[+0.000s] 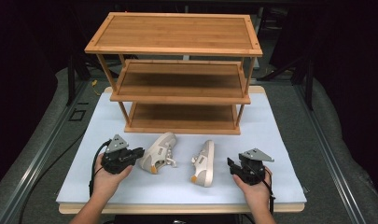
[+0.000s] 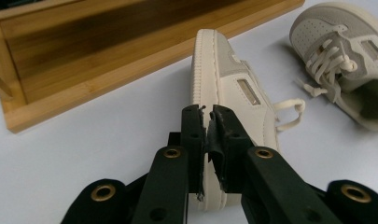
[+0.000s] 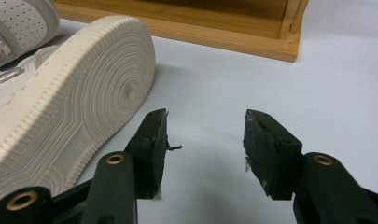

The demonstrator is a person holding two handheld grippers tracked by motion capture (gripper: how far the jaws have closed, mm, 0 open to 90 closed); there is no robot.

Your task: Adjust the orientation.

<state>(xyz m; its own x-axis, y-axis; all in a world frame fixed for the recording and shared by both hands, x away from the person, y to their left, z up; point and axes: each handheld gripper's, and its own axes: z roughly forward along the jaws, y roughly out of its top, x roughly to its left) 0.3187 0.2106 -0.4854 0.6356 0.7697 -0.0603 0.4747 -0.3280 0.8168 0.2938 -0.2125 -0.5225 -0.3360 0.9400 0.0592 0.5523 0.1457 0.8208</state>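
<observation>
left tool: my left tool [image 2: 206, 135] had its jaws pinched on the heel rim of the left shoe [image 1: 159, 152]; grip looked thin, mostly sole edge and heel wall between the pads.
right tool: my right tool [image 3: 205, 140] stood wide with nothing between the jaws, parked just beside the sole of the right shoe [image 3: 70, 112], not touching it.
shoe positions: both shoes lay on their sides near the front half of the surface [image 1: 280, 140], left one toward the front-left, right one around the middle, toes pointing at the rack [image 1: 182, 70].
step in hand: I judged it as lifting the left shoe for the rack's bottom shelf [image 1: 182, 119].
doing it well: I wanted a deeper bite on the heel before lifting much; a shoe hanging from a rim pinch may swing or slip. Lift slow, keep the toe leading into the shelf.
laces: loose lace ends trailed between the shoes; could drag.
edges: bottom shelf's front lip sat just behind the shoes, low opening under the middle shelf, side posts at each end.
open room: plenty of bare surface at the right and front-left corners; shoes sat apart from each other.
</observation>
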